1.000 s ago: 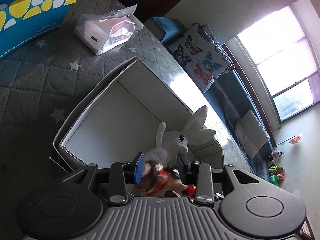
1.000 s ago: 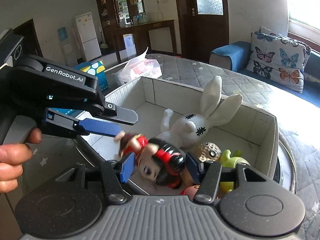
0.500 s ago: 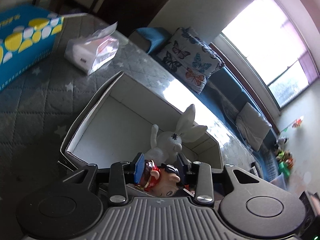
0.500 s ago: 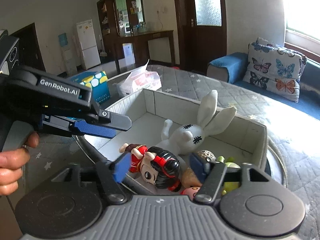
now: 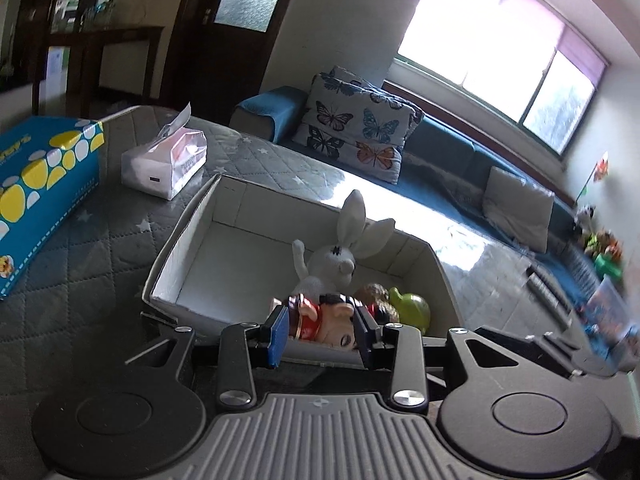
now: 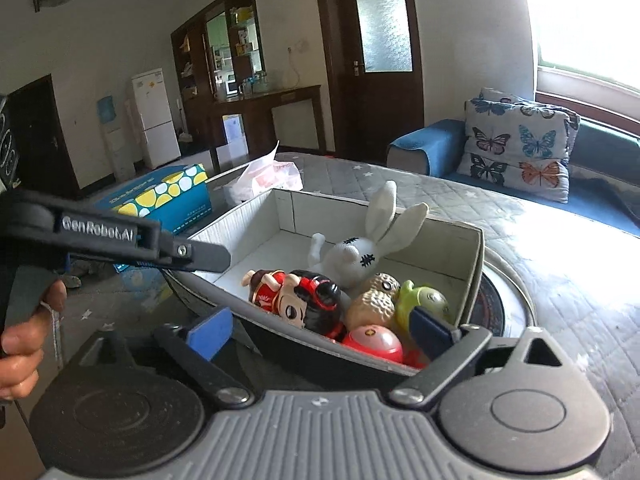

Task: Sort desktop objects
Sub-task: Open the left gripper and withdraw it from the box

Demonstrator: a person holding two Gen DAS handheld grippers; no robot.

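A white open box (image 6: 468, 256) on the grey quilted table holds a red-dressed, black-haired doll (image 6: 300, 300), a white plush rabbit (image 6: 360, 252), a brown bumpy toy (image 6: 372, 304), a green toy (image 6: 424, 304) and a red ball (image 6: 372, 340). My right gripper (image 6: 320, 332) is open, just before the box's near wall, holding nothing. My left gripper (image 5: 320, 334) is open; the doll (image 5: 324, 316) shows between its pads but lies in the box (image 5: 192, 240) beyond them. In the right wrist view the left gripper's fingers (image 6: 200, 256) reach in from the left over the box's near corner.
A blue tissue box with yellow dots (image 5: 36, 184) and a soft pack of tissues (image 5: 164, 164) lie on the table left of the box. A blue sofa with butterfly cushions (image 5: 356, 136) runs behind the table. A round dark mat (image 6: 508, 300) lies under the box.
My right gripper has opened wide, let the doll go into the box and backed off toward the near wall. My left gripper has lifted and drawn back from the box.
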